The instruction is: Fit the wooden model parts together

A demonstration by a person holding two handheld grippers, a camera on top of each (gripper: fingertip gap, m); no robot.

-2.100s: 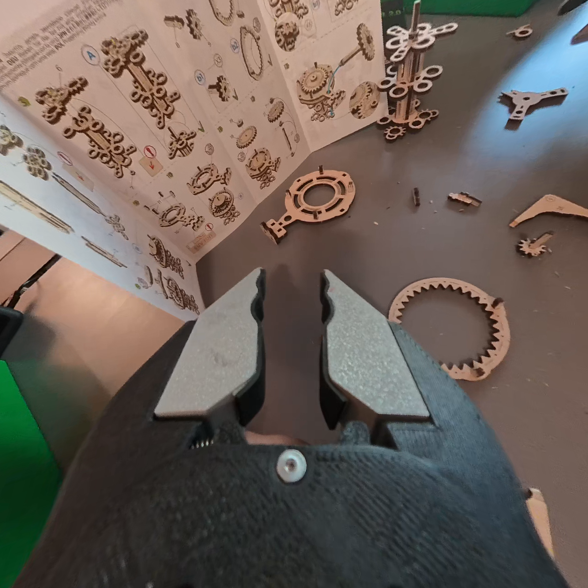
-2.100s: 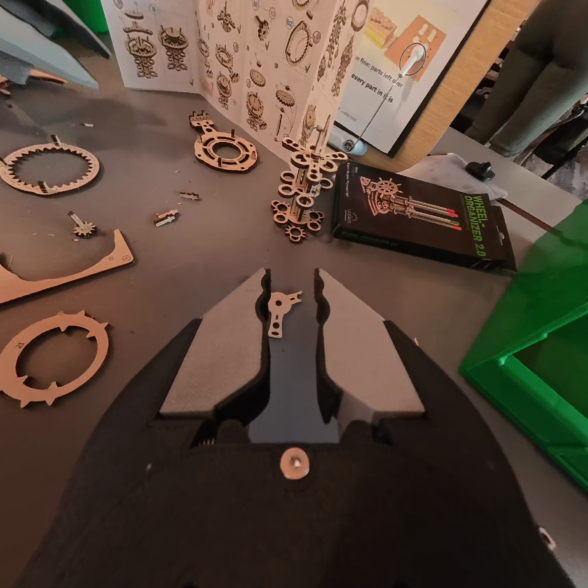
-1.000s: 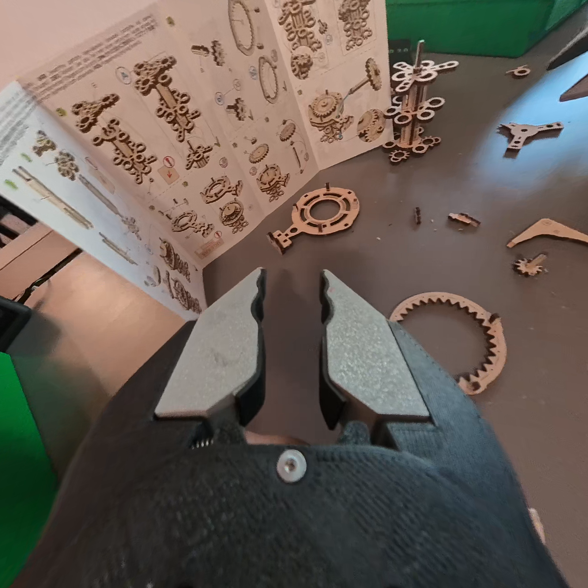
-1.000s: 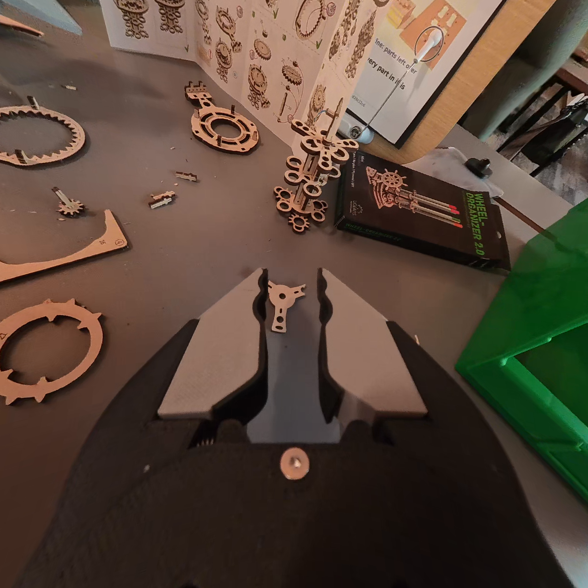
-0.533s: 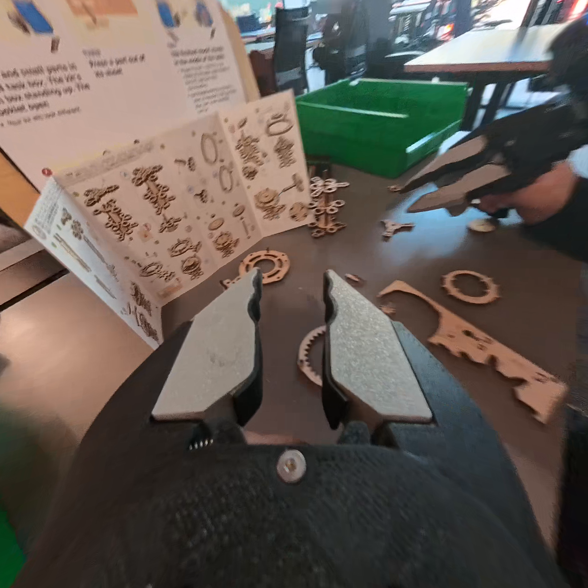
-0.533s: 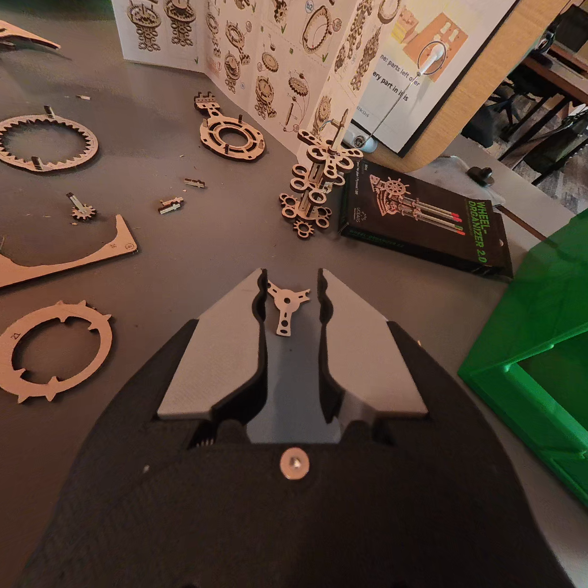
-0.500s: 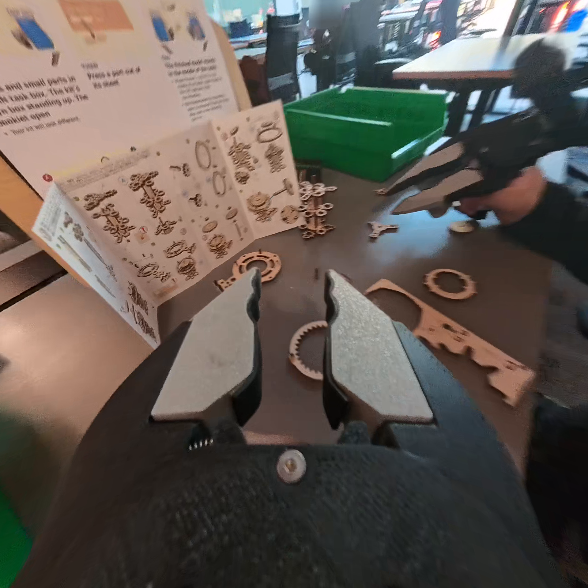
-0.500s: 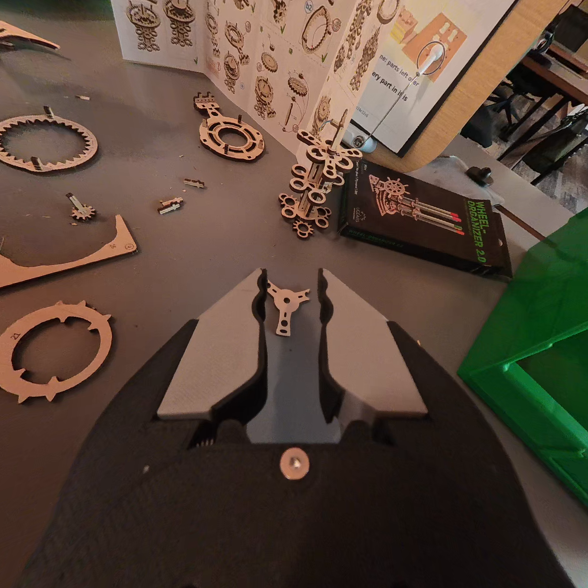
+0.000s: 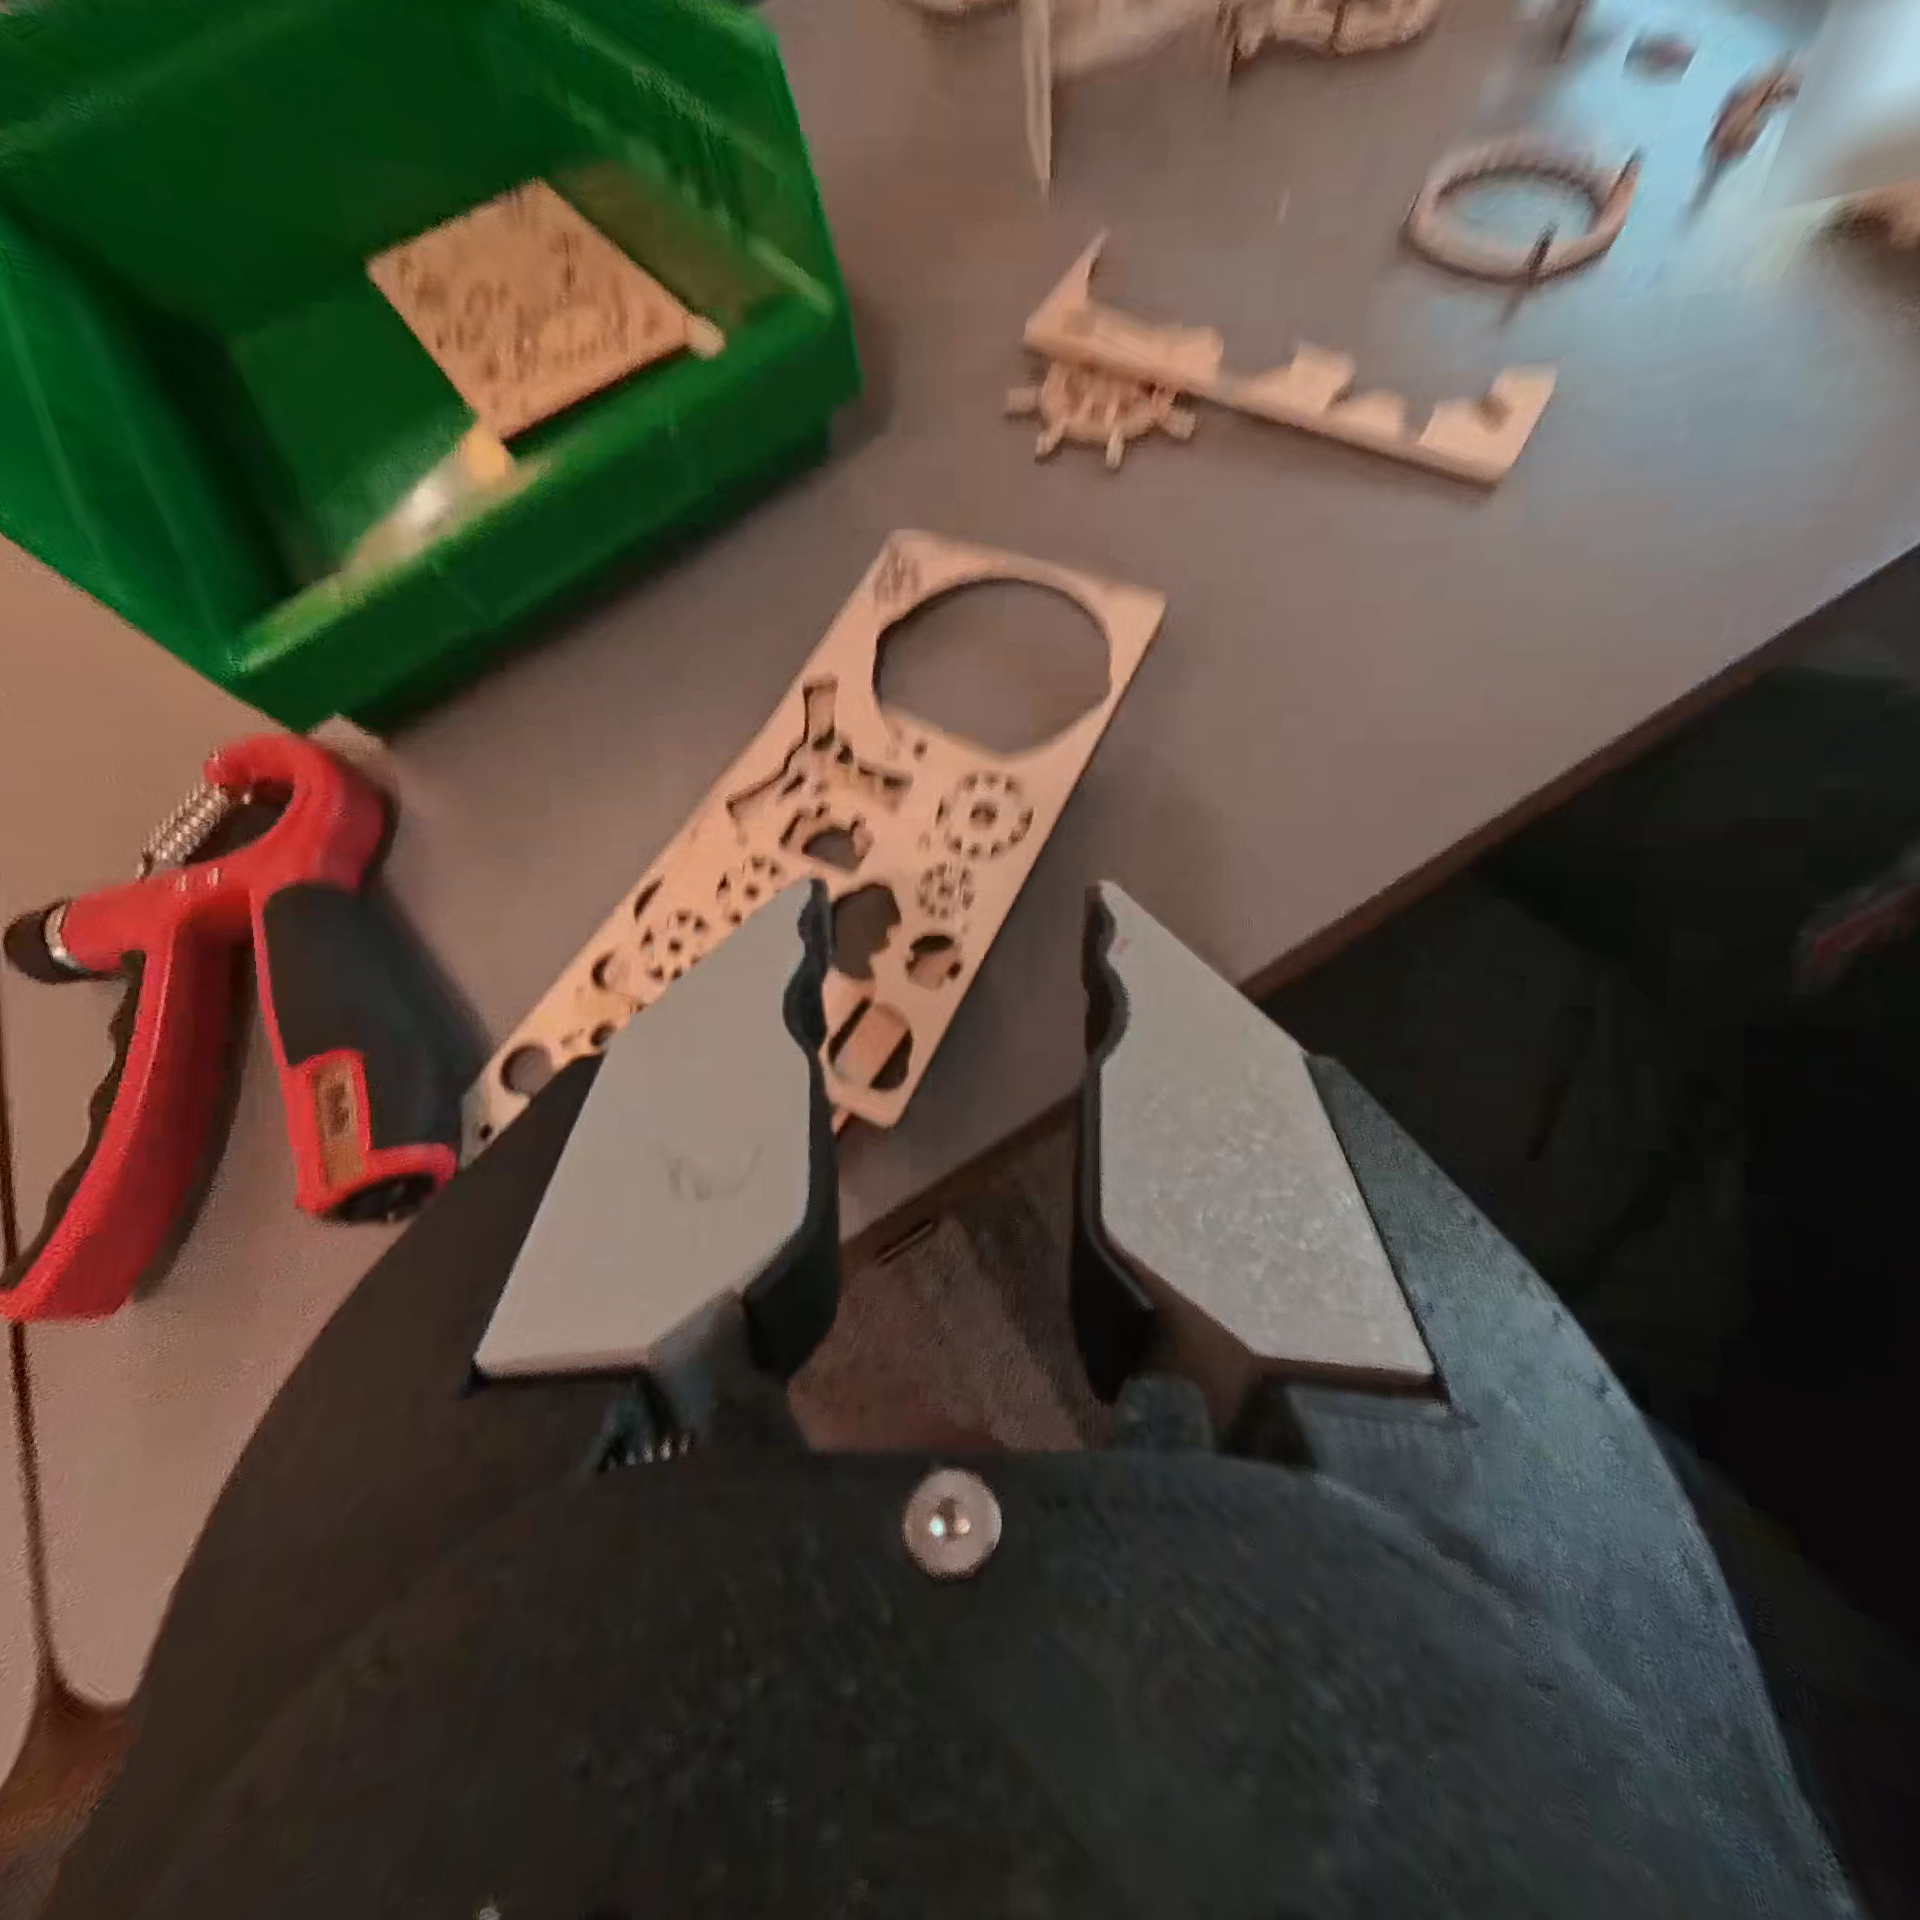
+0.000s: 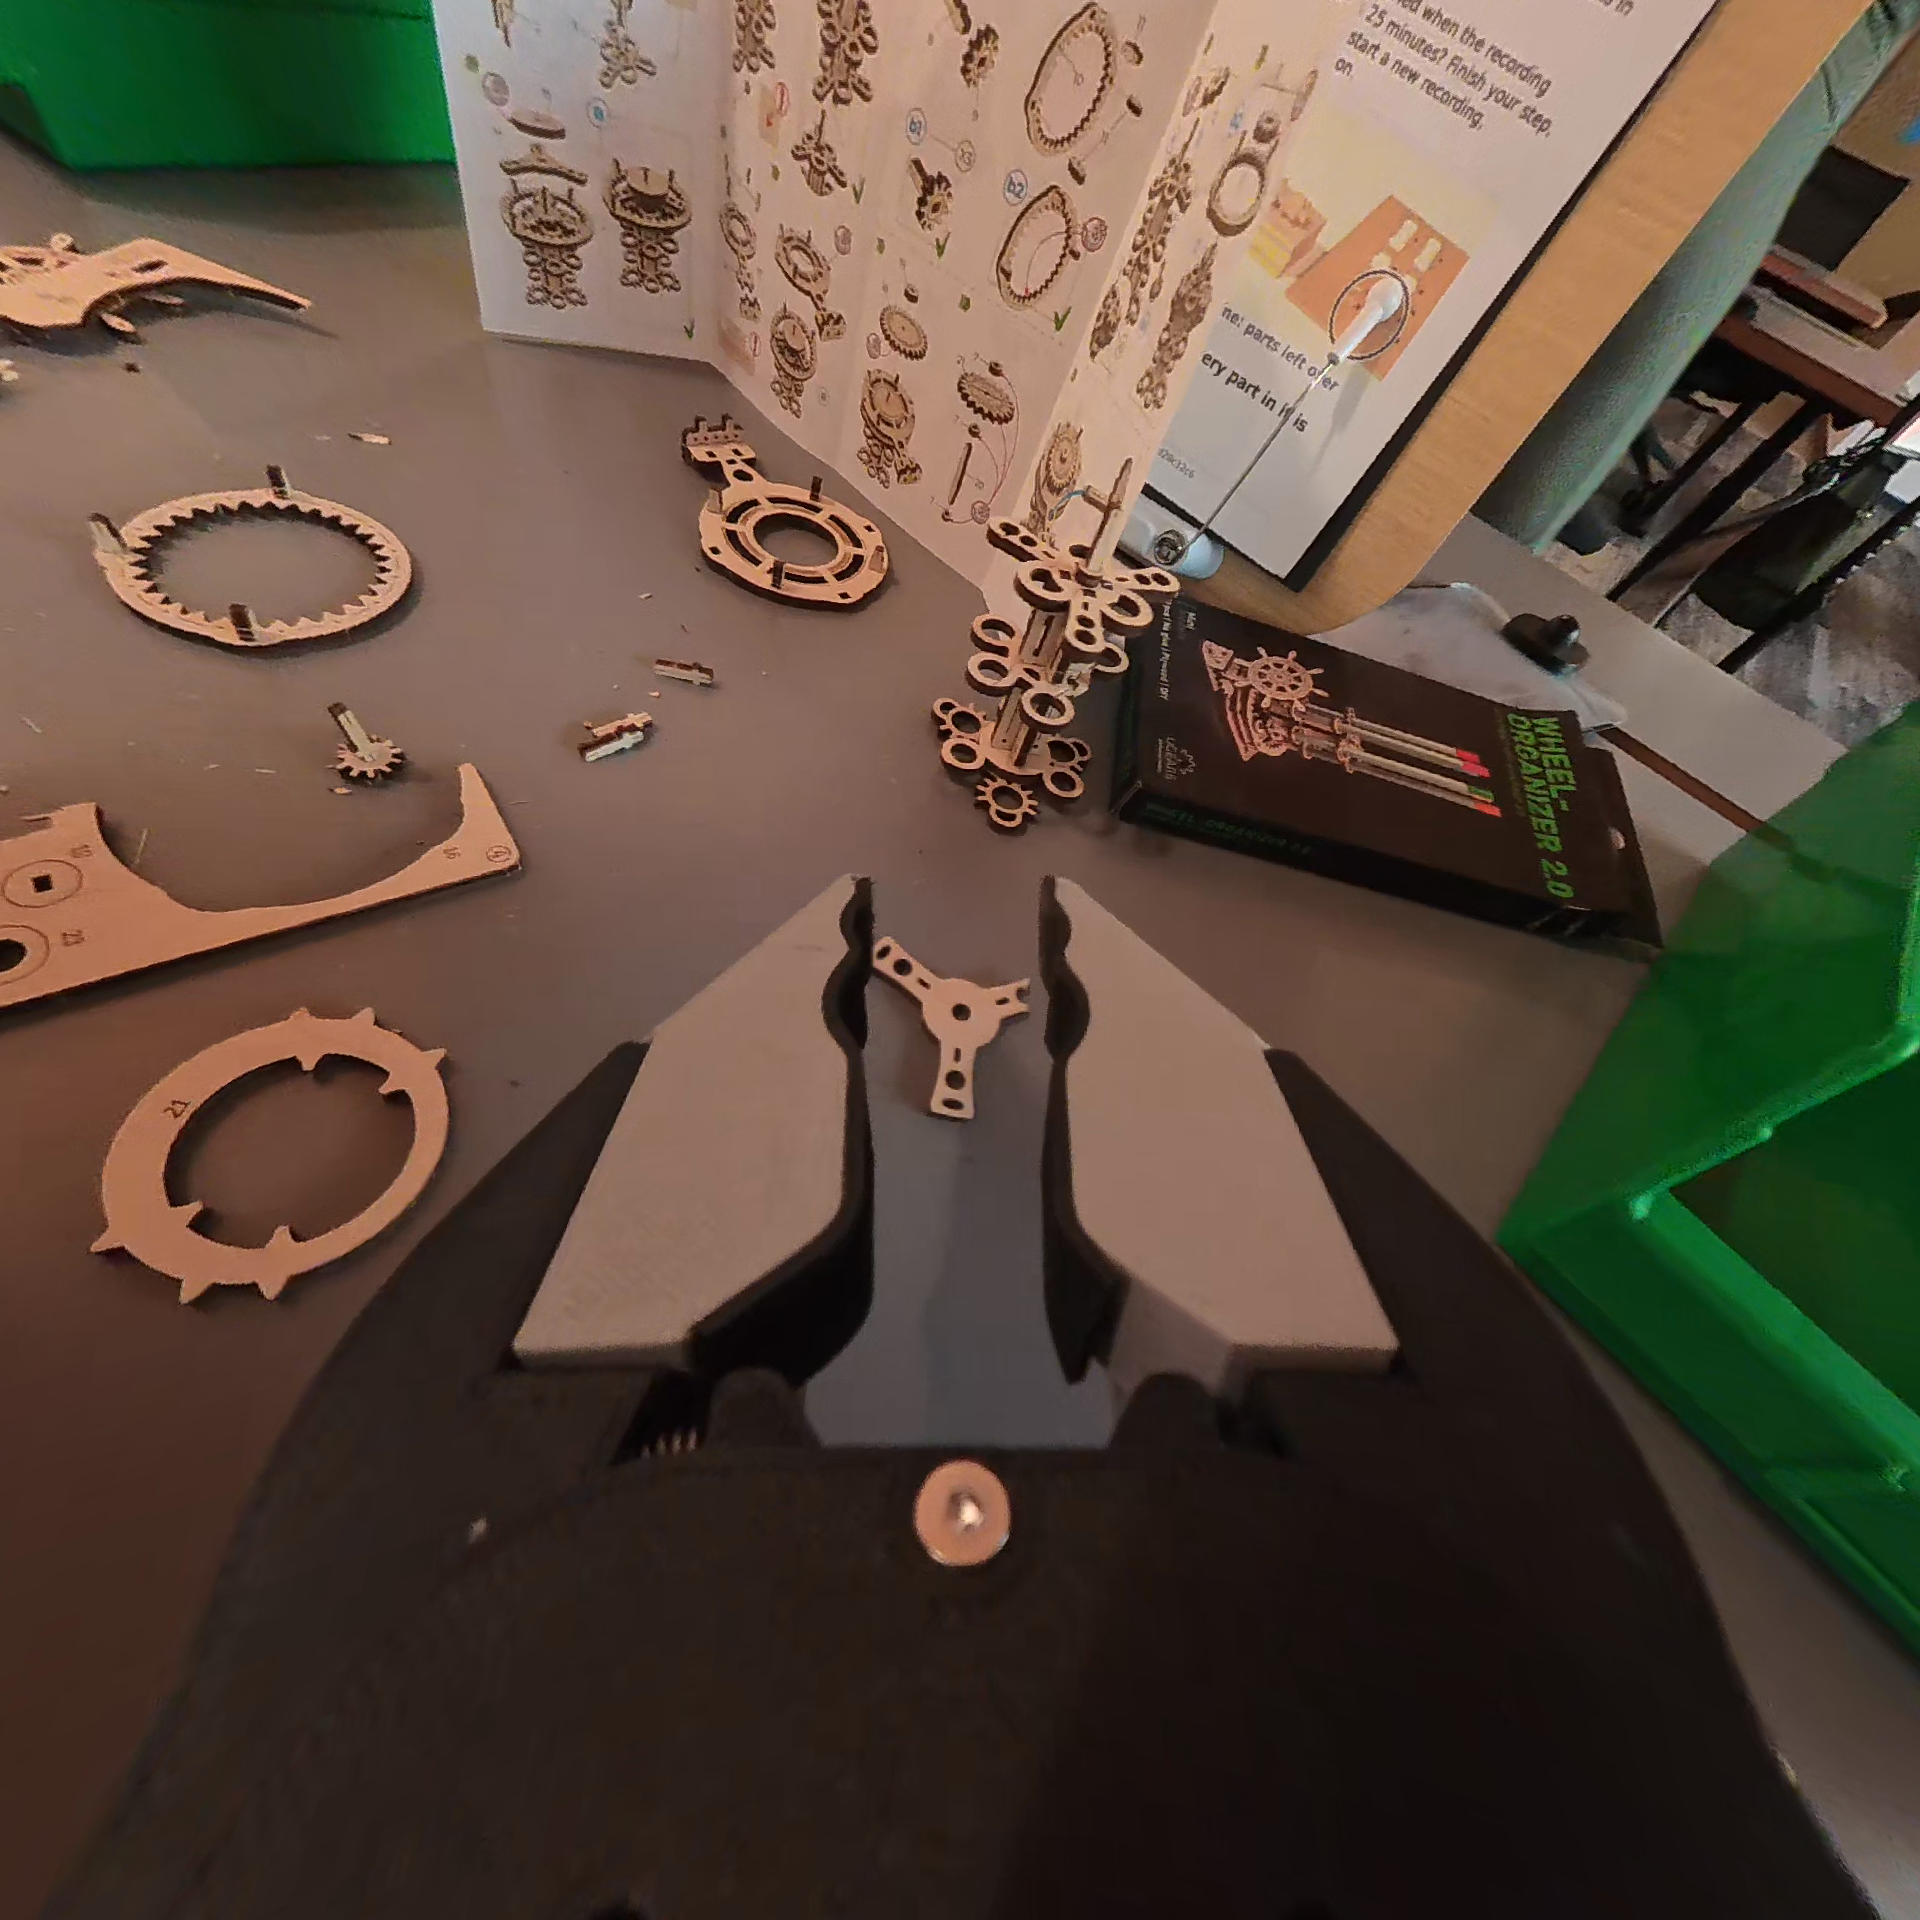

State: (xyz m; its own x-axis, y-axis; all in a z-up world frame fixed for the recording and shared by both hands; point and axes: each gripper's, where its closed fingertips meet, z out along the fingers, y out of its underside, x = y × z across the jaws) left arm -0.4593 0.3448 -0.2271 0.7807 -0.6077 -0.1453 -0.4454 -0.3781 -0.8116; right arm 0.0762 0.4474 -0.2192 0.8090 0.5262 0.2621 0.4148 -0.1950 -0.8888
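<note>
My right gripper [image 10: 951,940] is open and empty, low over the grey table, with a small three-armed wooden part [image 10: 951,1023] lying on the table between its fingers. Ahead stand a partly built wooden tower [image 10: 1049,686], a round slotted ring part [image 10: 795,540], a toothed ring [image 10: 255,569] and a spiked ring [image 10: 275,1153]. My left gripper [image 9: 951,935] is open and empty above the table's near edge, over a punched-out wooden sheet [image 9: 883,831]. The view is blurred.
A folded instruction sheet [image 10: 862,208] stands at the back, a black box [image 10: 1382,769] beside the tower. Green bins sit at the right [image 10: 1766,1091] and in the left wrist view [image 9: 416,312], holding a wooden sheet. A red hand tool [image 9: 208,997] lies left of the punched sheet. The grippers' ends are close to 55 centimeters from one another.
My left gripper has swung away from the instruction sheet and rings to the table's near corner with the green bin and red tool. My right gripper has hardly moved, and the three-armed part stays between its fingers.
</note>
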